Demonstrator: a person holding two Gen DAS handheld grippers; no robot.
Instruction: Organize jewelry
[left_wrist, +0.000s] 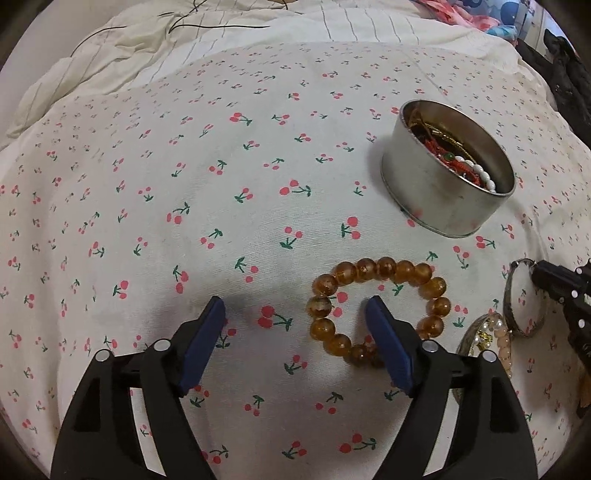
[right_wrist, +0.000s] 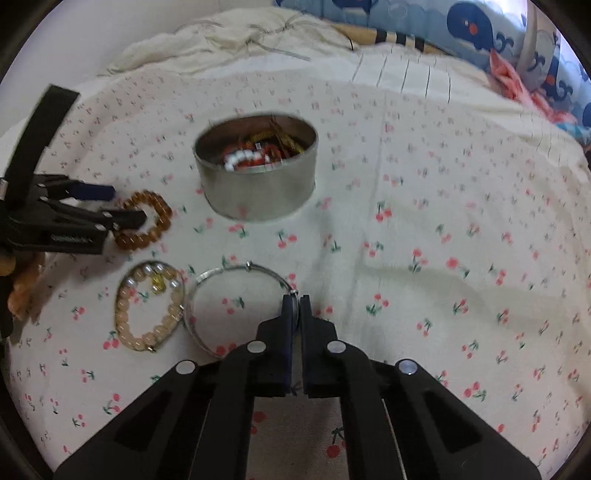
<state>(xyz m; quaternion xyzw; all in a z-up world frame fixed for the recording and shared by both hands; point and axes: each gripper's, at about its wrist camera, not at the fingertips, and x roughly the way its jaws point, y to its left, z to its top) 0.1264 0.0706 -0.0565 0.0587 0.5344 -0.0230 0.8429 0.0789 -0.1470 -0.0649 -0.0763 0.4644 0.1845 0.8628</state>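
The right claw (right_wrist: 295, 302) is pinching the thin metal bangle (right_wrist: 207, 280) at lower centre; lift it level toward the tin (right_wrist: 255, 192) above. The left claw (left_wrist: 295, 314) is spread, one finger inside the amber bead bracelet (left_wrist: 376, 310) on the bed (left_wrist: 147, 184).

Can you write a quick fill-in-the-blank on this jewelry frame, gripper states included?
1. The right gripper is shut on the rim of the thin ____ bangle.
2. The left gripper is ____, one finger inside the amber bead bracelet.
3. The round metal tin already holds ____ and stands upright on the cherry-print cloth.
4. The pale pink bead bracelet lies ____ the tin, beside the bangle.

Missing words: metal; open; jewelry; outside
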